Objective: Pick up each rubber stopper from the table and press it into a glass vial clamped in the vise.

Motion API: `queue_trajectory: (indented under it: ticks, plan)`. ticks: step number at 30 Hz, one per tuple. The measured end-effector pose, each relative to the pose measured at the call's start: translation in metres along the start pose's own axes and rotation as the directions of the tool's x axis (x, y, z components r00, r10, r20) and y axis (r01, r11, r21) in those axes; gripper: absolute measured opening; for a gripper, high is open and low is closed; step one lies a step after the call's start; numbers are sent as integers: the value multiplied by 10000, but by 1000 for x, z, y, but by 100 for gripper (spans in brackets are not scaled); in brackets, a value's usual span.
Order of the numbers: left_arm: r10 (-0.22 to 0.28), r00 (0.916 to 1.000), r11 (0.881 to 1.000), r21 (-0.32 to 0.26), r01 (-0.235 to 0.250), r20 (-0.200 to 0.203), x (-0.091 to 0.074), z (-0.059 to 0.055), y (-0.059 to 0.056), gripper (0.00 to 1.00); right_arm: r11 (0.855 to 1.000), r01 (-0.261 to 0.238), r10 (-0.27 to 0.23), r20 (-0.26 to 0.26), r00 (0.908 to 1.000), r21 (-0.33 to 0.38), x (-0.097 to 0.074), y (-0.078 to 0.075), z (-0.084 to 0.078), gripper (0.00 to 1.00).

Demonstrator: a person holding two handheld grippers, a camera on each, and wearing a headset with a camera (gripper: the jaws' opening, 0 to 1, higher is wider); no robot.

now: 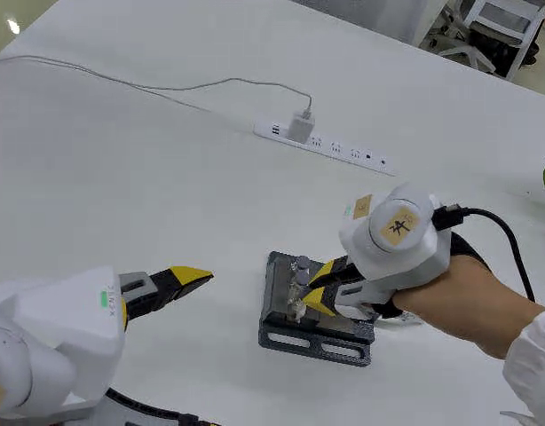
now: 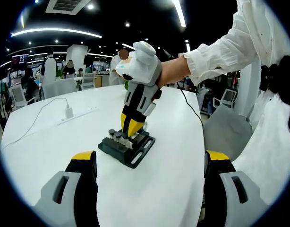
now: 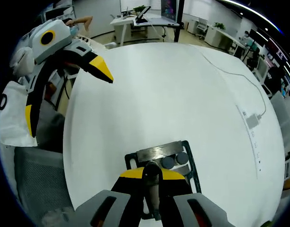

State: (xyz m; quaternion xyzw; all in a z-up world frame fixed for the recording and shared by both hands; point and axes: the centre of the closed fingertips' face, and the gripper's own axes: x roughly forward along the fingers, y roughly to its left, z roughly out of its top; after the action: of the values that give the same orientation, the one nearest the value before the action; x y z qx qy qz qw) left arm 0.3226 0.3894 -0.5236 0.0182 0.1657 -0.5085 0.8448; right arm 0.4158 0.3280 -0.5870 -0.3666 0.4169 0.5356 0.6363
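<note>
Right gripper (image 1: 310, 288) fingers pinch rubber stopper (image 3: 152, 173), I think, on glass vial (image 1: 296, 308) in vise (image 1: 315, 343). Stopper soft, grippy: hold sides. Glass breaks easy: push gently. Left gripper (image 1: 157, 293) fingers wide, empty.

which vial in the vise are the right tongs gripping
The vial at the end of the row, caught between the right tongs; the other two vials stand free beside it.

Open table (image 1: 166, 195) around vise (image 1: 315, 342) — apparently

No text legible, tan sticker (image 1: 398, 226) on right gripper (image 1: 308, 288), mark unreadable
</note>
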Motion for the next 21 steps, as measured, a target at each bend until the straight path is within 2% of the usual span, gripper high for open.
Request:
queue_trajectory:
  ticks: [21]
  plan:
    - [-9,9998,9999,-168,12,205,-1,1,3,94,9972,-329,266,-938,9952,-665,6,0,-1,5]
